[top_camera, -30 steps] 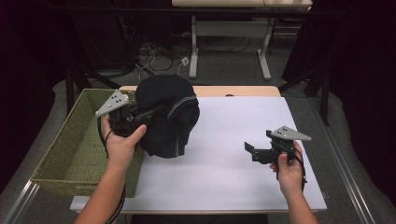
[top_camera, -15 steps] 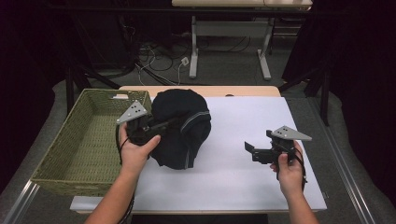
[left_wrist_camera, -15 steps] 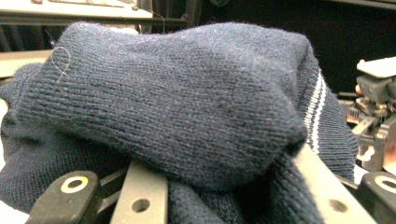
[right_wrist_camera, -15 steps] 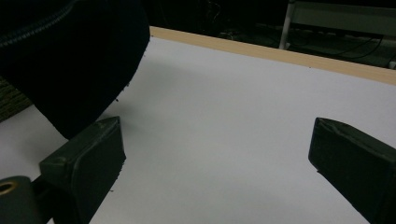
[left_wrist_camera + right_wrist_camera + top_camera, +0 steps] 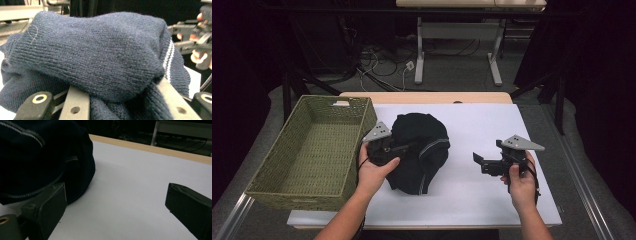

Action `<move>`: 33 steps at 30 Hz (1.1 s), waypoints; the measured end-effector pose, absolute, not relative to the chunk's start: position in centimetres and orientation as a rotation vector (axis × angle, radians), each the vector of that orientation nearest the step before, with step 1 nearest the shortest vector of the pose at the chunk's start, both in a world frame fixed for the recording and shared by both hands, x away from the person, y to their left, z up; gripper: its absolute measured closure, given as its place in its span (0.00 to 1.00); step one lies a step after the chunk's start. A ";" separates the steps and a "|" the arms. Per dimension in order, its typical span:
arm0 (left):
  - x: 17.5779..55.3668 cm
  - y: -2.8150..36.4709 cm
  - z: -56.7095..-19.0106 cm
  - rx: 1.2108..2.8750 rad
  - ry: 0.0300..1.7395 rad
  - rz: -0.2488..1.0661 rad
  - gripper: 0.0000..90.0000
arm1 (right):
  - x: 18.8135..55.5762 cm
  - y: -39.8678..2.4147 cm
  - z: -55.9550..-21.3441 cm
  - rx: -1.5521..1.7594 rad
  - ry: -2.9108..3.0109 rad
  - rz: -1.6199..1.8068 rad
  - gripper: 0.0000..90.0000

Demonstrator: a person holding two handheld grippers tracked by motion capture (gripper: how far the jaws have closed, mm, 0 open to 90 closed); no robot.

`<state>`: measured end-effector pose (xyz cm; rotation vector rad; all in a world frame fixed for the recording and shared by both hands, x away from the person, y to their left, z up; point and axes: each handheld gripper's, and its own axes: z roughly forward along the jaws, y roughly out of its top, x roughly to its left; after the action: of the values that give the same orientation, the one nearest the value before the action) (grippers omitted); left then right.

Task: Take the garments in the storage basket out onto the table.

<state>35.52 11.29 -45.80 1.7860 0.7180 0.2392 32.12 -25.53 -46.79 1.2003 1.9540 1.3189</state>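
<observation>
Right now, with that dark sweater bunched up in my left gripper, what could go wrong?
The left gripper pinches one fold of the navy sweater, so the knit could slip free or stretch if lifted. The rest lies heaped on the white table and may drag or catch on the wicker basket rim. The right gripper stands open and apart, giving no support.

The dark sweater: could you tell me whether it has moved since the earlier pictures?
Yes. The dark sweater has shifted right, away from the wicker basket, and lower onto the white tabletop.
</observation>
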 end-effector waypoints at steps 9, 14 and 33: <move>36.0 10.6 -48.7 1.858 0.748 0.192 0.76 | 32.2 -25.4 -46.9 1.207 1.968 1.317 0.04; 36.3 10.5 -50.3 1.887 0.778 0.186 0.75 | 32.2 -25.4 -47.0 1.205 1.977 1.310 0.04; 36.1 10.3 -52.7 1.928 0.778 0.176 0.63 | 32.2 -25.0 -47.1 1.201 1.988 1.304 0.04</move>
<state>36.14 10.34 -52.73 1.9277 0.7776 0.1762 32.19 -25.01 -47.05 1.2014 1.9881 1.3036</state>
